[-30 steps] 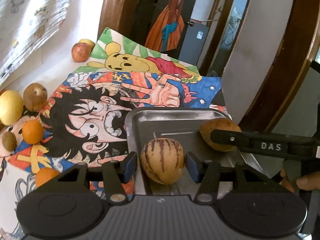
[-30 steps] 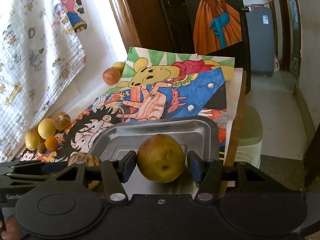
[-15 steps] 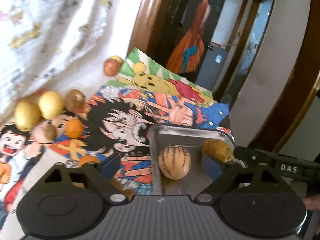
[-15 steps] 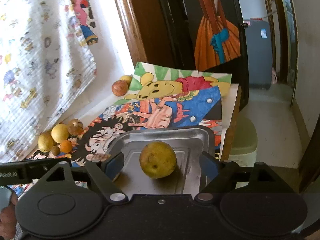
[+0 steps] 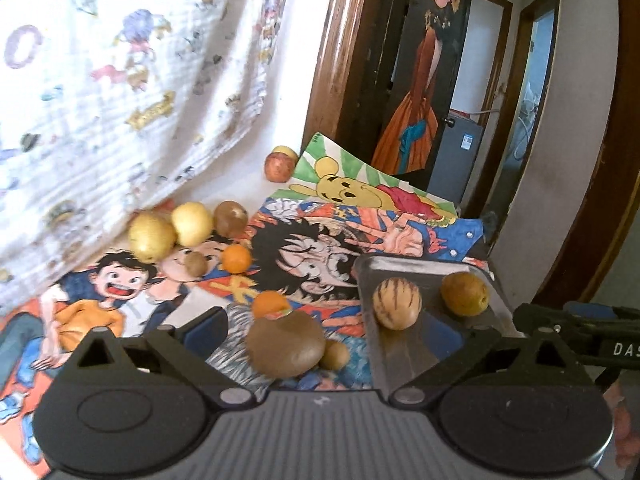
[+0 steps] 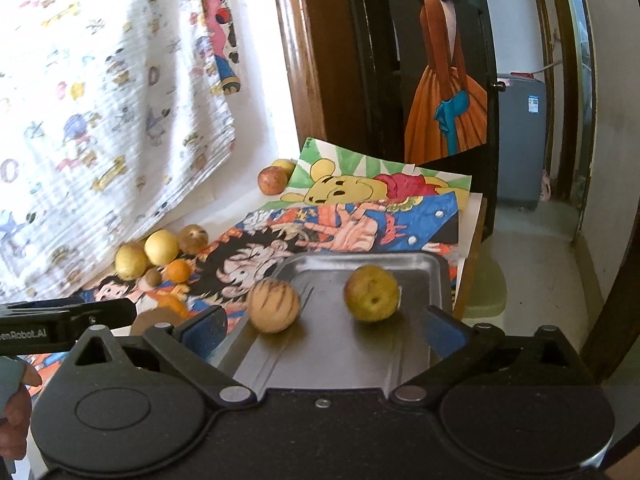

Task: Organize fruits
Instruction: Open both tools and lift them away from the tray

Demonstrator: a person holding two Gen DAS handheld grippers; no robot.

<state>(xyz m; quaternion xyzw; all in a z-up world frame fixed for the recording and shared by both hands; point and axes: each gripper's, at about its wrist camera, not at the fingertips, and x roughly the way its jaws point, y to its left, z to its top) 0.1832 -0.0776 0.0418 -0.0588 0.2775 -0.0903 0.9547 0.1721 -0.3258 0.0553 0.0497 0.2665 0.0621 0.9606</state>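
left gripper [image 5: 324, 330]: jaws wide, empty, above brown fruit [image 5: 285, 347] | right gripper [image 6: 323, 328]: jaws wide, empty | striped melon [image 6: 273, 306], yellow pear [image 6: 372, 293]: apart in metal tray [image 6: 360, 354]

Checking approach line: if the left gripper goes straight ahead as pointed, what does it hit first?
Likely the large brown fruit, lying on the table between the open jaws of the left gripper; depth is unclear.

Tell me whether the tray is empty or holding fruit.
Holding fruit: a striped melon and a pear lie apart on the tray; both claws are open and clear of them.
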